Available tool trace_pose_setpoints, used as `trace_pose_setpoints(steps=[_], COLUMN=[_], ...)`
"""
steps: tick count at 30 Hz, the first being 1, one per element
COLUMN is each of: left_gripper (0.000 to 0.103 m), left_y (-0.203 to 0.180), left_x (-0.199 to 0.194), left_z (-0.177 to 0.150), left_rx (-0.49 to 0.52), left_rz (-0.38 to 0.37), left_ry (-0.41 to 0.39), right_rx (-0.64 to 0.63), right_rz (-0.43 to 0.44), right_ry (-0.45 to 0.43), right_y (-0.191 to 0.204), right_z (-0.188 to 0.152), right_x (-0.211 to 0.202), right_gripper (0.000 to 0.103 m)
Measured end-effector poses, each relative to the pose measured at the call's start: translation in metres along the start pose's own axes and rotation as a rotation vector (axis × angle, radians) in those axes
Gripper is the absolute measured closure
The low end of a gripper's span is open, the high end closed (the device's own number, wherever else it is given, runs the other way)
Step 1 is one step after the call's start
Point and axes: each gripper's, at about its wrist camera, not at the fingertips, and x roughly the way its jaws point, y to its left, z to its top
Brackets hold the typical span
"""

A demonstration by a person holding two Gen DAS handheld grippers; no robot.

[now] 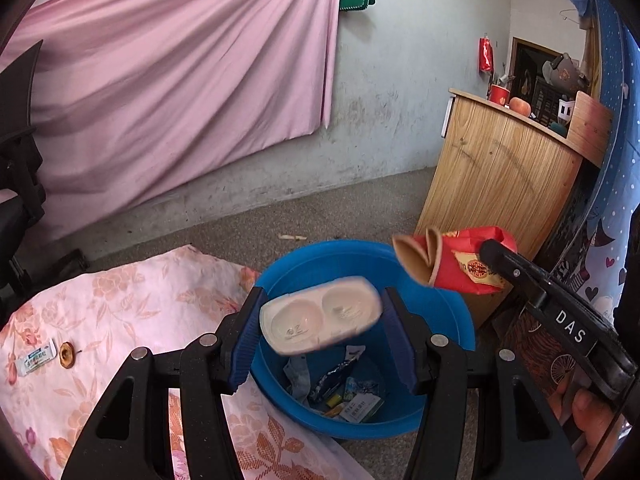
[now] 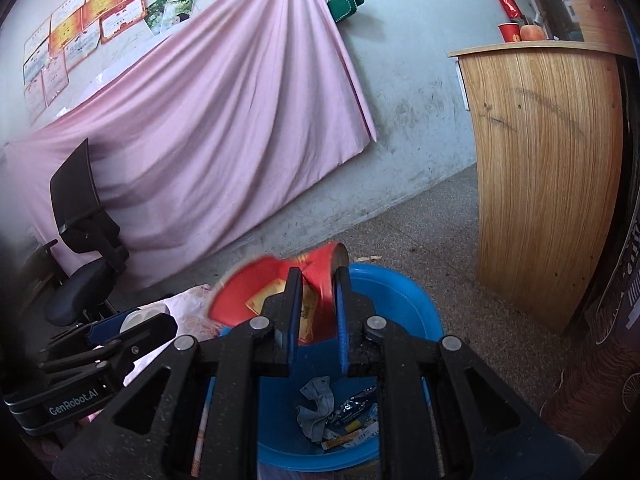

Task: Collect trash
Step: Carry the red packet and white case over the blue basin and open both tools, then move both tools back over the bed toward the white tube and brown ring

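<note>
- A white tray with two round hollows is seen between the jaws of the left gripper, above the blue bin; it is blurred, and contact with the pads cannot be told.
- A crushed red cup is gripped by the closed jaws of the right gripper, held over the bin's rim.
- Wrappers and a grey scrap are seen at the bottom of the bin.
- The bin stands on the floor, at the edge of a floral cloth.
- On the cloth, near its left edge, a small packet and a brown disc are left lying just beside each other.
- A wooden cabinet stands beyond the bin.
</note>
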Motion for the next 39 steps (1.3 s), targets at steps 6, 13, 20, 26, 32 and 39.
trace_pose_setpoints(steps=[6,13,20,26,32,39], left_gripper=[0.043,0.035,0.035,0.015,0.002,0.002], left_y=[0.004,0.013,0.027,0.046,0.08,0.115], left_x=[0.004,-0.001,-0.017,-0.049,-0.098,-0.139], left_z=[-0.002,-0.002,-0.004,-0.006,-0.013,-0.021], left_rx=[-0.017,-0.042,-0.065,-0.108,-0.207,-0.246], left_rz=[-0.002,0.018,0.035,0.06,0.142,0.25], left_ry=[0.014,0.004,-0.028,-0.113,-0.297,-0.404], right_rx=[-0.003,-0.003,0.0,-0.032,-0.109,-0.165], right_rz=[-0.002,-0.002,0.012,0.04,0.053,0.134], right_ry=[0.02,0.029,-0.014,-0.088,-0.212,-0.369], right_y=[0.0,-0.002,0.004,0.023,0.054,0.094], right_z=[-0.002,-0.001,0.003,0.009,0.012,0.008], right_x=[0.004,0.007,-0.001,-0.017,-0.041,-0.064], right_gripper=[0.062,0.043,0.022,0.0,0.0,0.0])
